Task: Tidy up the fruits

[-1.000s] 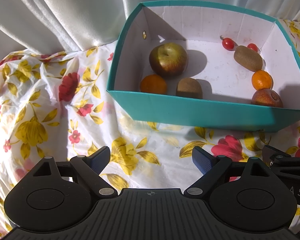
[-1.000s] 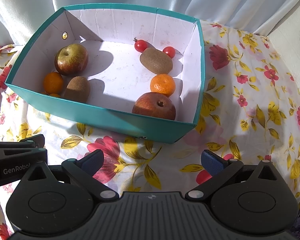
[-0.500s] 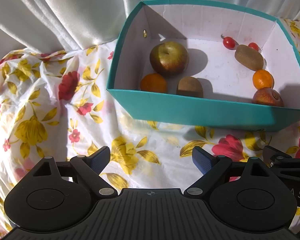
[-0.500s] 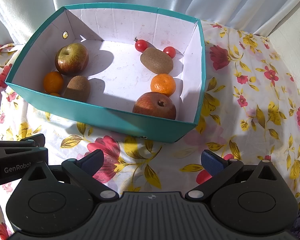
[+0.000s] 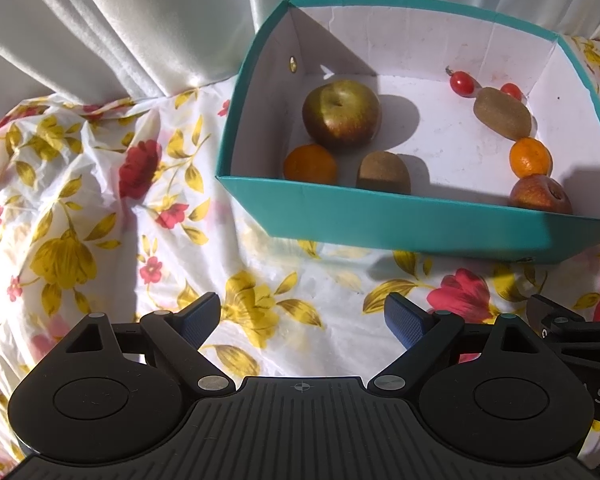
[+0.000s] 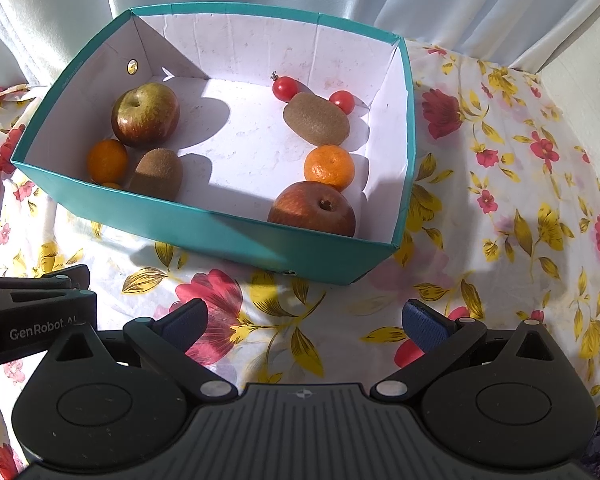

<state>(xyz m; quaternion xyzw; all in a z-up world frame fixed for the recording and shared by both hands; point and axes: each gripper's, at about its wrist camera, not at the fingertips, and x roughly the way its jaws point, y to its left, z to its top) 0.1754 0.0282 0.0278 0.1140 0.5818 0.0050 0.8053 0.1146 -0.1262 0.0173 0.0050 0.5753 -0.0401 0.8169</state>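
Both claws hang over the flowered cloth [image 6: 520, 184] that covers the bench, each with its jaws spread wide and nothing between them. Ahead of the left claw [image 5: 302, 314], beyond its fingertips and a little to the right, stands the teal box [image 5: 380, 220] with every fruit inside it. Ahead of the right claw [image 6: 304, 318] the same box sits slightly to the left. In the box's left part, nearest the left claw, lie a greenish-red apple [image 6: 146, 114], an orange [image 6: 107, 161] and a kiwi [image 6: 158, 174], close together. In its right part, straight ahead of the right claw, 5 fruits run in a line away from it: a red apple [image 6: 312, 208], a 2nd orange [image 6: 329, 167] touching it, a 2nd kiwi [image 6: 316, 123], then 2 cherry tomatoes [image 6: 285, 88]. A white curtain [image 5: 120, 28] hangs behind the box. The left claw's body shows at the left edge of the right wrist view.
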